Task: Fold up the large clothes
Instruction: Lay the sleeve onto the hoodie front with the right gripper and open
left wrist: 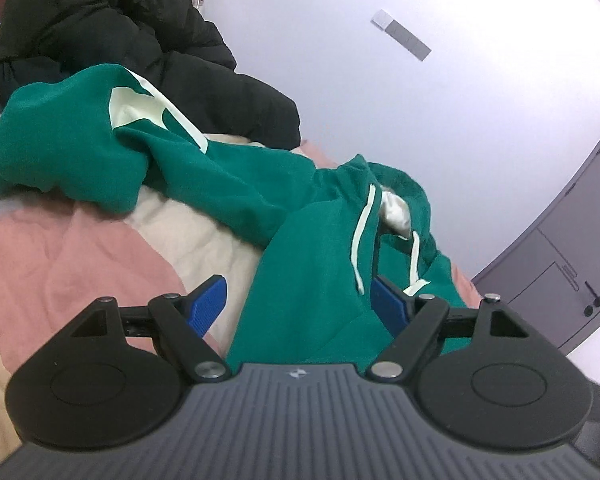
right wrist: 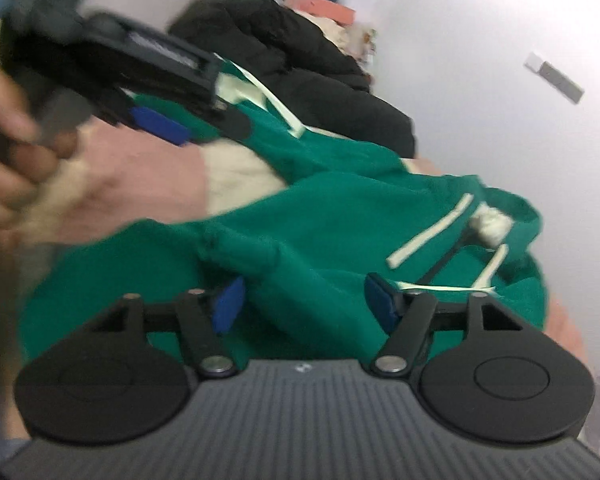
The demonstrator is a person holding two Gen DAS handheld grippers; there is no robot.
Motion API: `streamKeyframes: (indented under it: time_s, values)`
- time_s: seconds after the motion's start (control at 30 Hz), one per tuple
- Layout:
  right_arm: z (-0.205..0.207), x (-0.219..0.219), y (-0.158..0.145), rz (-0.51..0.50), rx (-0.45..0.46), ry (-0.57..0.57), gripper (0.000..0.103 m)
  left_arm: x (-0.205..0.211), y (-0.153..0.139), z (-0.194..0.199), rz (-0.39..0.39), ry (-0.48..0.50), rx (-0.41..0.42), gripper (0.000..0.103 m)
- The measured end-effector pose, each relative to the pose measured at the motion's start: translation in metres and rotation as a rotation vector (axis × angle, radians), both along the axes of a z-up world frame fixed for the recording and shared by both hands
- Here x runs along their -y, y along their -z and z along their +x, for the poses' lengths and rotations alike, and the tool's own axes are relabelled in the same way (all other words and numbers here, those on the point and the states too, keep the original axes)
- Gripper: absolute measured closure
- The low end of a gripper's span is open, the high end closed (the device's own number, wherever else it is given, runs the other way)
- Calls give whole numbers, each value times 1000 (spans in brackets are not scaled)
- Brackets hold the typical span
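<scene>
My blue pads (left wrist: 206, 306) are ribbed plastic on matt black arms. The green hoodie (left wrist: 308, 280) looks soft and fleecy; the black jacket (left wrist: 100, 28) is puffy with a slight sheen.

My left camera gives me a sharp, evenly lit picture. The white wall (left wrist: 440, 128) is overexposed and washes out toward the upper right, with a faint bluish cast. Light is soft and diffuse, with no hard shadows; only gentle shading sits in the folds of the green hoodie (left wrist: 300, 220). The black jacket (left wrist: 112, 40) reads so dark that its quilting barely shows. The fisheye bends the grey cabinet (left wrist: 568, 248) into a curve at the right edge. My right camera is smeared by motion blur: my hand (right wrist: 28, 168) at the left and the hoodie's cream drawstrings (right wrist: 432, 236) are soft.
</scene>
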State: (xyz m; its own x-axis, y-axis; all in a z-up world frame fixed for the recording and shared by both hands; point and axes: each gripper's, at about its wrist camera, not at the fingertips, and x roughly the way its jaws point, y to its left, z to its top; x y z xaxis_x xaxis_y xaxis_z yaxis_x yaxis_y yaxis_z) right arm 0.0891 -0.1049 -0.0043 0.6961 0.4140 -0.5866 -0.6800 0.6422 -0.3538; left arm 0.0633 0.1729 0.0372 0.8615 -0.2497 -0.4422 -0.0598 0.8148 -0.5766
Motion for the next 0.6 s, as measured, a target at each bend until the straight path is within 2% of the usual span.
streamKeyframes:
  time_s: [0.1,0.23,0.37,0.6]
  values:
    - [-18,15,-3,85,-57,-23,29,4,-2,0,3,11,9,21]
    - [-30,46,-6,248,-101,46,29,20,-6,2,63,39,17,21]
    - [-18,68,-1,325,-95,212,29,43,-8,4,95,84,19,21]
    - [30,93,10,494,-121,505,30,91,-9,8,231,143,58,22]
